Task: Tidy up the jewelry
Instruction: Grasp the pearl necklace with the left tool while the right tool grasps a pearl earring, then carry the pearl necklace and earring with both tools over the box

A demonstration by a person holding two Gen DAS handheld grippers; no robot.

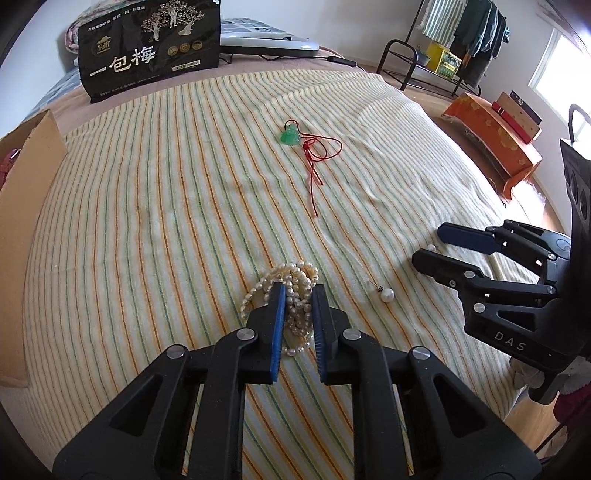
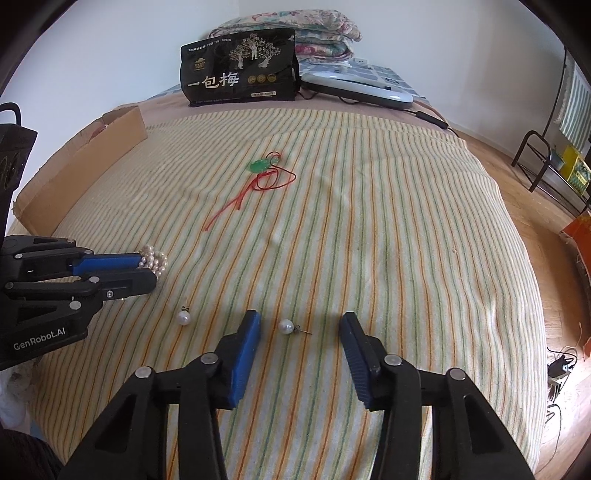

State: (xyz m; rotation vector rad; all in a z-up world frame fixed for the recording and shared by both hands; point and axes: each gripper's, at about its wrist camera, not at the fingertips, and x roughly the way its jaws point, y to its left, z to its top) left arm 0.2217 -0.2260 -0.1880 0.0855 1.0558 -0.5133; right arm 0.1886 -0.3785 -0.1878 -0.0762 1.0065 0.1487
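A bundled pearl necklace [image 1: 295,280] lies on the striped blanket [image 1: 184,221]. My left gripper [image 1: 298,295] has its blue pads on either side of the pearls and is closed around them; it also shows in the right wrist view [image 2: 149,267], with the pearls [image 2: 155,260] at its tips. My right gripper [image 2: 300,326] is open, and one pearl earring [image 2: 286,326] lies between its fingers, closer to the left one. A second pearl earring [image 2: 183,316] lies to the left, also seen in the left wrist view [image 1: 386,294]. A green pendant on a red cord [image 1: 290,136] lies farther back.
A cardboard box [image 2: 77,173] stands at the blanket's left edge. A black printed bag [image 2: 240,70], a grey device [image 2: 354,86] and folded quilts [image 2: 325,33] sit at the back. A clothes rack [image 1: 461,40] and an orange-covered bench [image 1: 491,133] stand on the floor to the right.
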